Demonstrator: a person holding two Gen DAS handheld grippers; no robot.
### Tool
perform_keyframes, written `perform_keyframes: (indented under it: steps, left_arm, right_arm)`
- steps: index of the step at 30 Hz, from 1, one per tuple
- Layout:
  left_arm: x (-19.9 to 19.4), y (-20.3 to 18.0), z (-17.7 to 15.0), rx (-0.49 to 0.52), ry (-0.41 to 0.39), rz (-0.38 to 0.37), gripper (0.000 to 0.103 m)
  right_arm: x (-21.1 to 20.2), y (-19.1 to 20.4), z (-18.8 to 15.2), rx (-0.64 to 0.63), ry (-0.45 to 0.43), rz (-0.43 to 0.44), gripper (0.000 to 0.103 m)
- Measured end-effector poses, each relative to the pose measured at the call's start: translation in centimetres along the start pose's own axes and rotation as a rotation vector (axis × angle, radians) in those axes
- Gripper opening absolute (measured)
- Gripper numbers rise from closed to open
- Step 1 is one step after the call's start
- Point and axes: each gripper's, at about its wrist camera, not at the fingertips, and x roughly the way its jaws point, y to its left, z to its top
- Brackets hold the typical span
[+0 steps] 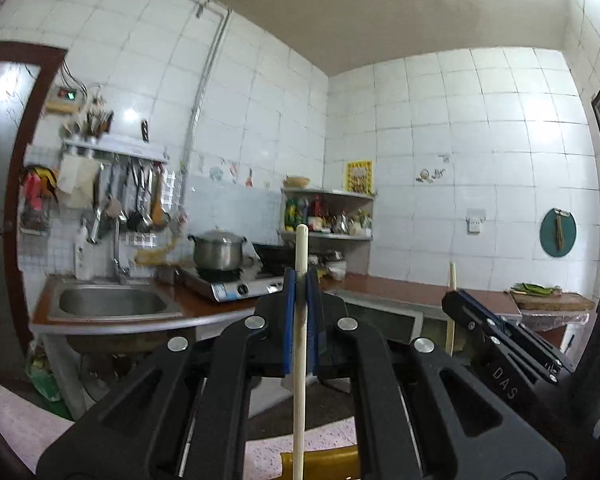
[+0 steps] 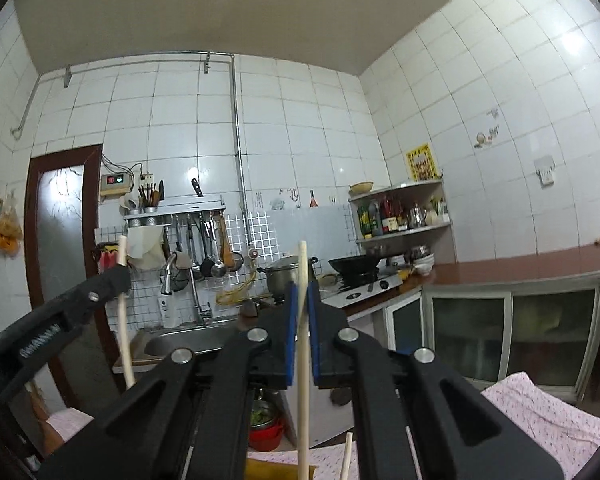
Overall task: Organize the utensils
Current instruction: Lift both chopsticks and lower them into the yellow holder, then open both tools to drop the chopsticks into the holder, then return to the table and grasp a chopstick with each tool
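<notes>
My left gripper [image 1: 301,280] is shut on a pale wooden chopstick [image 1: 300,340] that stands upright between its blue pads and runs below the frame. My right gripper [image 2: 302,292] is shut on a second wooden chopstick [image 2: 303,360], also upright. Each gripper shows in the other's view: the right one [image 1: 454,294] at the right with its chopstick [image 1: 450,320], the left one [image 2: 121,274] at the left with its chopstick [image 2: 125,320]. Both are held in the air, away from the counter. Another chopstick tip [image 2: 346,456] shows at the bottom.
A kitchen lies ahead: steel sink [image 1: 112,302], gas stove with a pot [image 1: 219,251] and a wok [image 2: 354,266], hanging utensil rack [image 2: 204,240], corner shelf with bottles [image 2: 400,216], red-brown counter [image 2: 520,268]. A pink patterned cloth [image 2: 540,408] and a yellow object [image 1: 324,462] lie below.
</notes>
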Motion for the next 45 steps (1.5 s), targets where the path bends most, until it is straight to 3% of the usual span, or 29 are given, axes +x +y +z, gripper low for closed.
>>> perform_keyframes:
  steps: [8,21,25,30,31,32,34,39,45]
  left_arm:
    - [1.9,2.1,-4.7,-0.049,0.098,-0.016,0.004]
    - [-1.5,2.8,-8.1,-0.069,0.206,0.013,0.006]
    - [-2.3,2.7,-8.0,-0.077,0.249,0.021,0.035]
    - [-4.6,2.9,-7.1,-0.085,0.303,0.050,0.060]
    - [-5.2,3.1,-7.0,-0.099,0.325,0.053,0.071]
    - [-5.7,3.4,-7.0,-0.116,0.352,0.058,0.081]
    - [-6.7,4.0,-7.2,-0.137,0.412,0.079,0.086]
    - [-9.5,5.2,-10.1,-0.151,0.604,0.114,0.086]
    - [-12.8,6.1,-13.6,-0.167,0.749,0.153,0.092]
  right_arm:
    - [0.7,0.1,-2.9,-0.032,0.046,0.028,0.006]
    - [-2.2,-1.1,-7.5,-0.019,0.205,0.067,0.008]
    - [-2.8,-1.2,-8.0,-0.031,0.267,0.069,0.009]
    - [-4.8,-1.7,-7.3,-0.022,0.332,0.052,0.009]
    - [-5.4,-1.9,-7.1,-0.022,0.353,0.047,0.015]
    - [-6.1,-2.1,-7.0,-0.024,0.371,0.042,0.031]
    - [-7.3,-2.1,-7.1,-0.034,0.399,0.041,0.045]
    - [-10.1,-2.2,-8.5,-0.069,0.525,0.028,0.047]
    - [-12.6,-3.3,-12.2,-0.057,0.733,-0.033,0.050]
